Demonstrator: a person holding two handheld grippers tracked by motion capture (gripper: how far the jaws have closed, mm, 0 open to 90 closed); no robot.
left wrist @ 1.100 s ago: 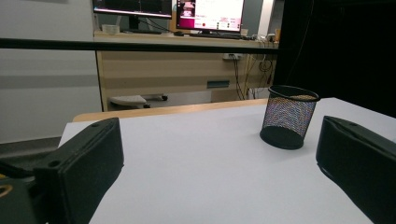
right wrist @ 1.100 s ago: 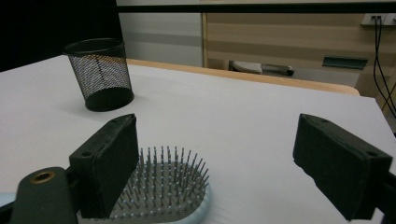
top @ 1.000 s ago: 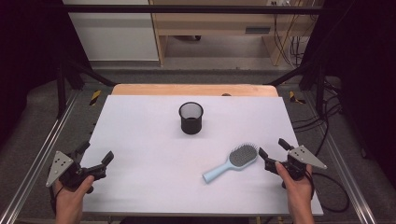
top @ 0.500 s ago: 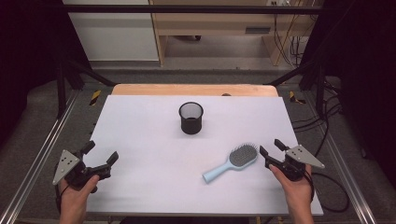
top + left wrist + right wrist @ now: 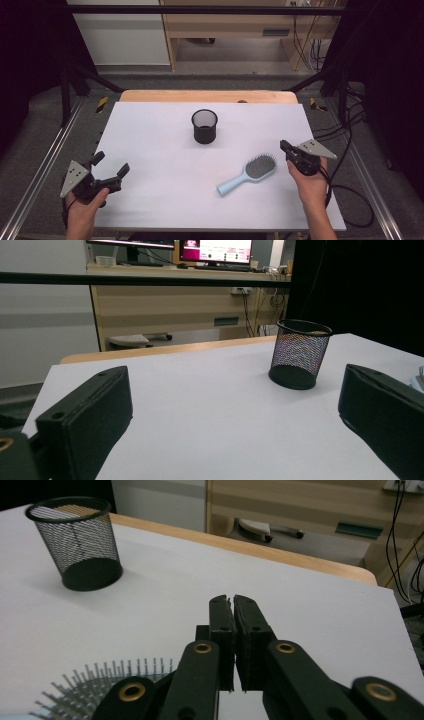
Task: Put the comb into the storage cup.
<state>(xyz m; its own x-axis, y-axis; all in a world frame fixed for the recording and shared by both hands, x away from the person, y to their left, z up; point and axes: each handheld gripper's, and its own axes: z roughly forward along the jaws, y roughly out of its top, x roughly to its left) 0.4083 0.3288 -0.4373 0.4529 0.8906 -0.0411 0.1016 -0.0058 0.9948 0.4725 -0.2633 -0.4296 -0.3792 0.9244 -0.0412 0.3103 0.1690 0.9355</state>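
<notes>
A light, stiff hairbrush lies on the counter; its slim handle looks easiest to grip. Right tongs have just clenched empty beside it; left tongs gape.

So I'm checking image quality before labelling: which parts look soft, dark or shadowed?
High view: even light on the white table, black surroundings, mesh cup sharp. Left gripper view: the near tongs are soft and dark. Right gripper view: the hairbrush bristles blur at the bottom, and the cup casts a faint shadow.
</notes>
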